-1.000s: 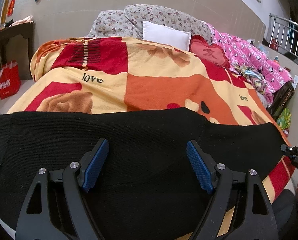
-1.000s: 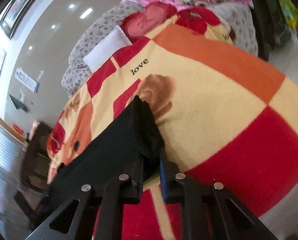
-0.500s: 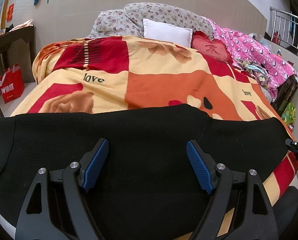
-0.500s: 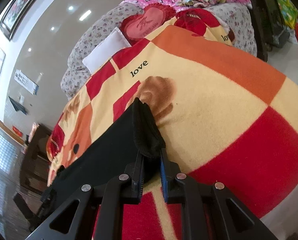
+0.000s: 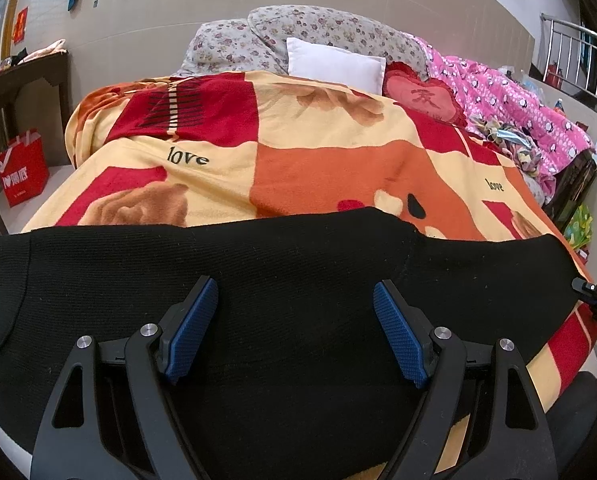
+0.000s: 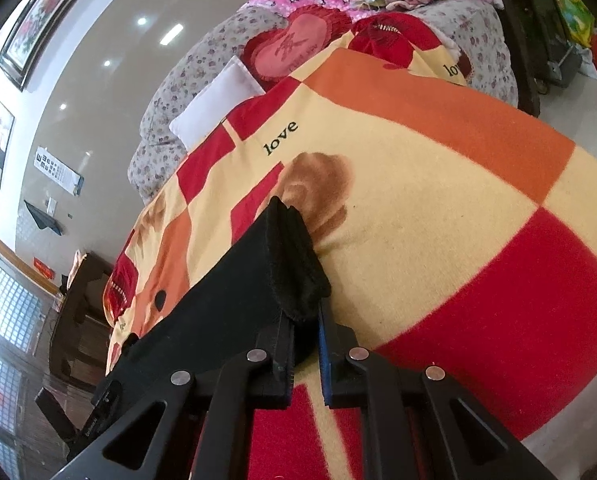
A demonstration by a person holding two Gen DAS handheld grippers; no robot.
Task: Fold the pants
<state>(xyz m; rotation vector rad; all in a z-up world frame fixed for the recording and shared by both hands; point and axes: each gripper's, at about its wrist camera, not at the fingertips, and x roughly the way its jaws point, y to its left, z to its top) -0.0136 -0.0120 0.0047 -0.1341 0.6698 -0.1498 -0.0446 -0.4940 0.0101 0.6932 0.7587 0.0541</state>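
Change: the far edge of the black pants sits a little farther up the blanket than a second ago; the grip at the right end is unchanged.
Pants: spread left to right across the near edge of the bed, over the blanket.
Left tongs: apart, hovering over the pants' middle, holding nothing.
Right tongs: clamped on the pants' bunched right end.
Far side: white pillow, heart cushion, pink quilt.
Far left: red bag on the floor.
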